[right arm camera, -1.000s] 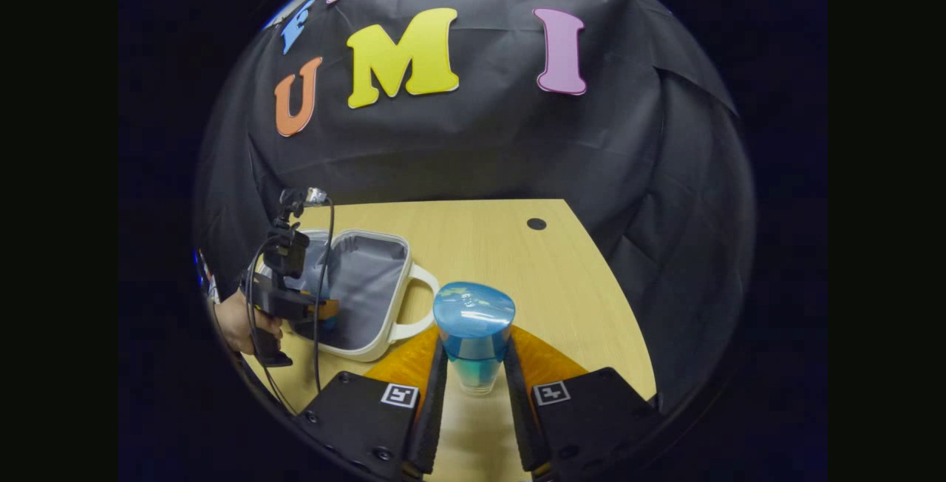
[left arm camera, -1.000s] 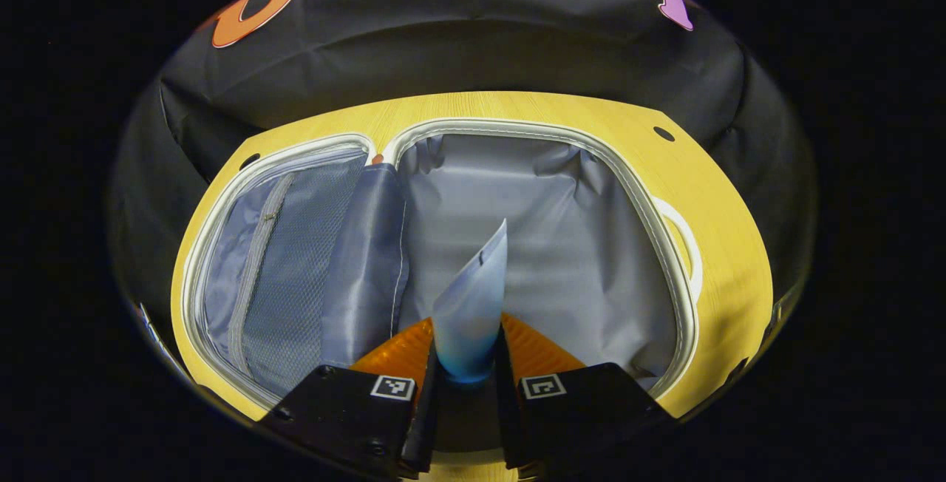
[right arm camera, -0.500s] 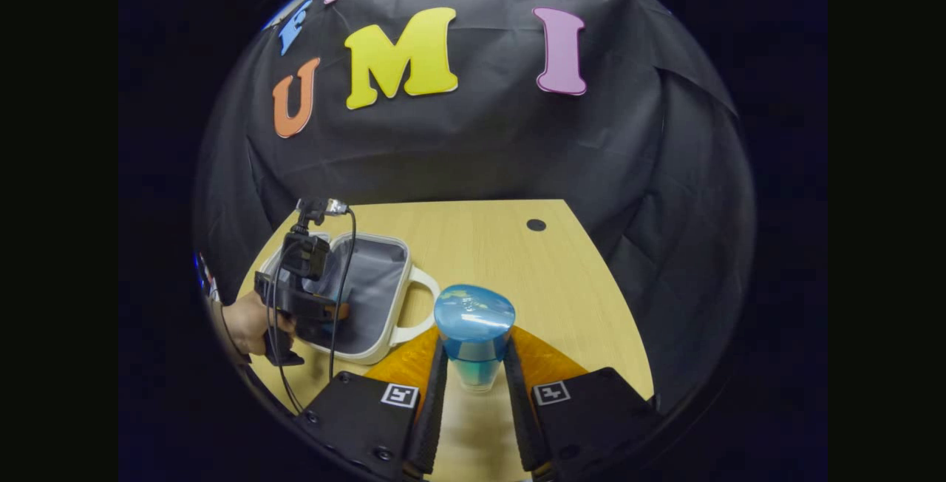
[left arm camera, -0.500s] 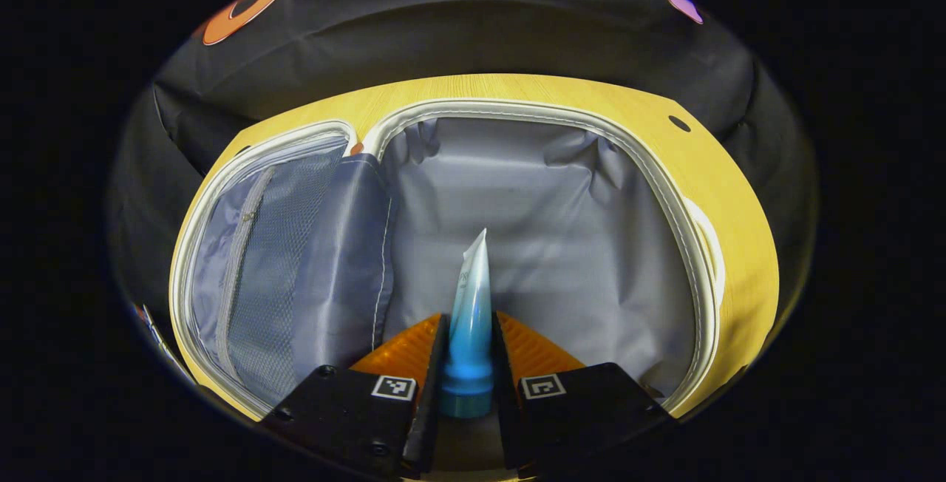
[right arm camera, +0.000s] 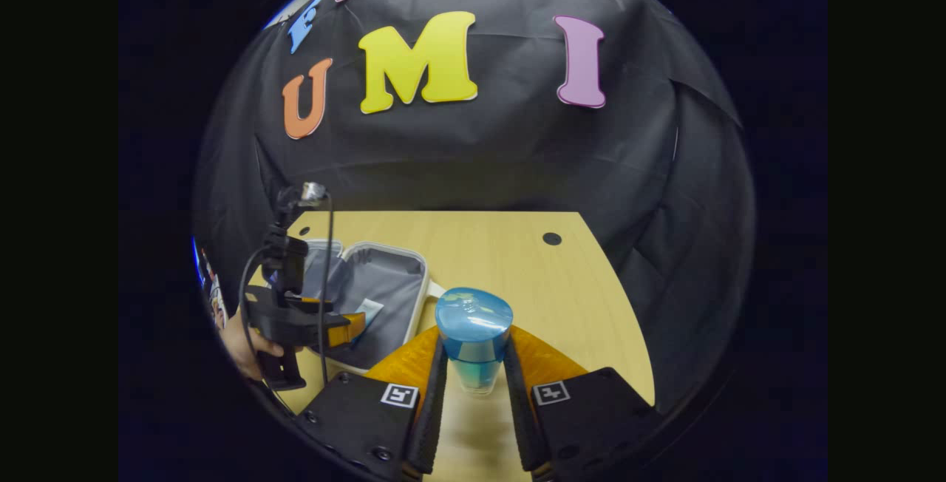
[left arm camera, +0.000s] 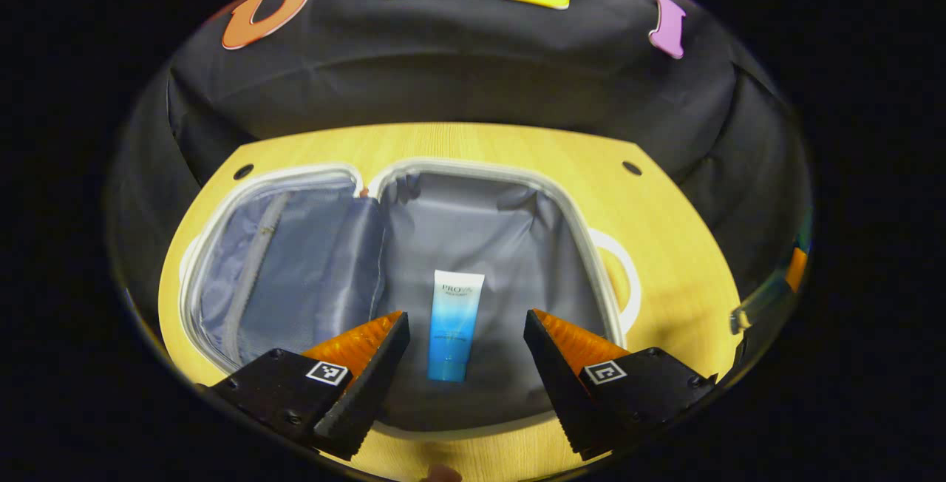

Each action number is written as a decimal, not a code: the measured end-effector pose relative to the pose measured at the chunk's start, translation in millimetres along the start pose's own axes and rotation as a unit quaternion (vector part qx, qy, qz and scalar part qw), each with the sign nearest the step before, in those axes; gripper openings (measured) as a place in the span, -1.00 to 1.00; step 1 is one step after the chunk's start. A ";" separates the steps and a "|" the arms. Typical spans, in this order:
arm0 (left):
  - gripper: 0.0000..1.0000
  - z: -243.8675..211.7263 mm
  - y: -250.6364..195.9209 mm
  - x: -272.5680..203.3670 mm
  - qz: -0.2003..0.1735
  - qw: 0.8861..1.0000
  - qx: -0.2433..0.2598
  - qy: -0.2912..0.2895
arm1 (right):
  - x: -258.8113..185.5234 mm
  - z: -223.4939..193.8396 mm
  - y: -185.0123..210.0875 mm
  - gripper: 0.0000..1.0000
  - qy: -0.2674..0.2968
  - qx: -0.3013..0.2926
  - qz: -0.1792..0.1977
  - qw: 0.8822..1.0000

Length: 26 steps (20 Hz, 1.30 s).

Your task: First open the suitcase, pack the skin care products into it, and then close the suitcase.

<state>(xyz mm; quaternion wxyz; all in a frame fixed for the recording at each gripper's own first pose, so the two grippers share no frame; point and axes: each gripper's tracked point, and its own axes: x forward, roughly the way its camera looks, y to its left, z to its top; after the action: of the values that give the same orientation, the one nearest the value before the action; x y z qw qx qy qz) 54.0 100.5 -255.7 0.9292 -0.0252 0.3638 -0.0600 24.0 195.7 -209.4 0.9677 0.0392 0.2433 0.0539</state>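
Lying open on the table (left arm camera: pixel 687 260), the suitcase (left arm camera: pixel 473 171) holds a tube (left arm camera: pixel 452 323) flat in its right half, at 12 o'clock of the left gripper (left arm camera: pixel 465 330), fingers spread. Right gripper (right arm camera: pixel 473 367) clamps a blue-capped bottle (right arm camera: pixel 474 327) above the table.

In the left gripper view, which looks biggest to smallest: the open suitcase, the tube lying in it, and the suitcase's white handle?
1. Suitcase, by far the largest.
2. Tube.
3. White handle, though it looks close to the tube in length, so that order is unsure.
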 end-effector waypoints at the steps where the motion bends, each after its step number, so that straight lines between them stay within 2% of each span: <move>1: 0.99 11.3 1.1 -17.3 0.000 1.000 0.002 -0.028 | 3.9 4.0 8.9 -0.22 -0.001 -0.002 0.007 1.000; 3: 0.99 33.3 6.6 -58.0 -0.009 0.996 0.005 -0.094 | 12.0 11.9 29.2 -0.22 -0.005 -0.011 0.025 1.000; 5: 0.99 52.5 19.8 -97.7 -0.011 0.987 0.013 -0.160 | 23.6 15.5 52.5 -0.22 -0.004 -0.020 0.043 0.999; 7: 0.99 68.2 37.0 -131.7 -0.001 0.975 0.027 -0.219 | 36.5 13.4 77.6 -0.22 0.004 -0.022 0.062 0.998; 9: 0.97 70.0 61.2 -163.4 0.024 0.966 0.043 -0.253 | 51.8 4.5 99.9 -0.22 0.016 -0.027 0.074 0.997; 14: 0.98 51.0 117.7 -208.5 0.078 0.958 0.044 -0.274 | 84.5 -41.4 137.1 -0.20 0.081 -0.025 0.083 0.993; 19: 0.97 40.1 147.3 -216.4 0.104 0.956 0.036 -0.271 | 89.4 -78.2 158.6 -0.21 0.135 -0.036 0.098 0.985; 26: 0.98 45.3 166.6 -210.2 0.120 0.955 0.023 -0.271 | 122.9 -57.9 169.6 -0.21 0.115 -0.049 0.091 0.988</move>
<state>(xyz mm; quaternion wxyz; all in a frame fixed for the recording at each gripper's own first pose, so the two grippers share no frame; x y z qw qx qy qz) -52.8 293.1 -96.0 0.9936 0.0248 0.0966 0.0525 89.7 381.8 -300.3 0.9249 0.0073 0.3458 0.1577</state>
